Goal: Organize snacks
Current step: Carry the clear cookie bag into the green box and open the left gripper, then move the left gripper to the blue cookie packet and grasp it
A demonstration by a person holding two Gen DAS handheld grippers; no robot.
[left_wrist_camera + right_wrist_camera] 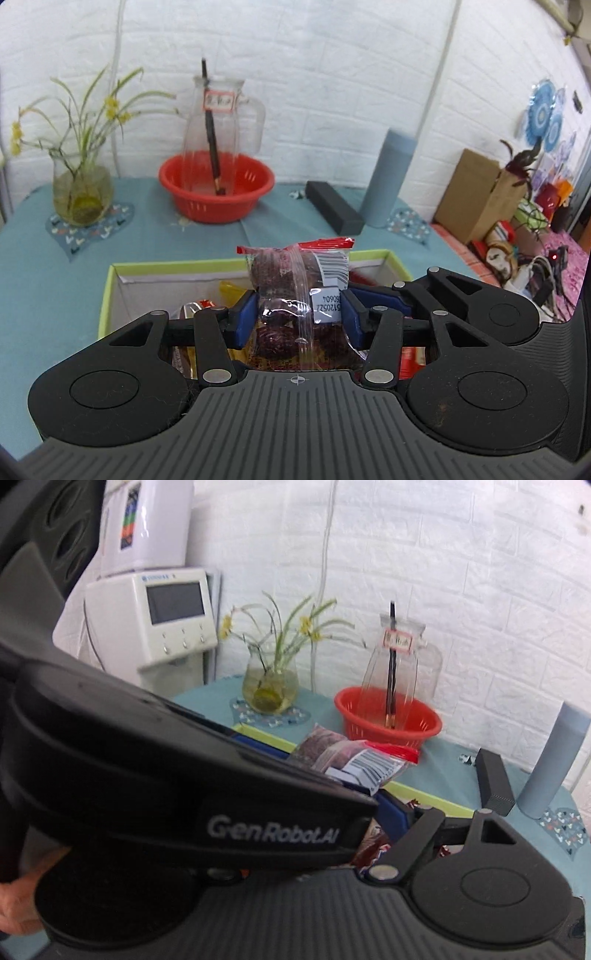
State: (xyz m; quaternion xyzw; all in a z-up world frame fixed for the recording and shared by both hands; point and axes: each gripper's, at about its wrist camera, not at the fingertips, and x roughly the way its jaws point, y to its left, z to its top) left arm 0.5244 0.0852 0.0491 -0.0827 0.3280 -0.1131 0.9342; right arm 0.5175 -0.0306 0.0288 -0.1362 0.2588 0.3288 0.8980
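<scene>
My left gripper (299, 317) is shut on a clear zip bag of dark red snacks (295, 266) with a red top strip and a barcode label. Its blue pads press on both sides of the bag. The bag hangs above a green-rimmed box (177, 265) that holds several wrapped snacks. In the right wrist view the left gripper's black body crosses the picture, and the bag (351, 757) sticks out past it. Of my right gripper only one blue-padded finger (397, 814) shows, close beside the left gripper over the box. Its other finger is hidden.
On the teal tablecloth behind the box stand a red basket (216, 184) with a glass pitcher (221, 122) in it, a glass vase of flowers (81, 192), a black block (334, 206) and a grey-blue cylinder (388, 177). A cardboard box (476, 192) and clutter lie off the table's right.
</scene>
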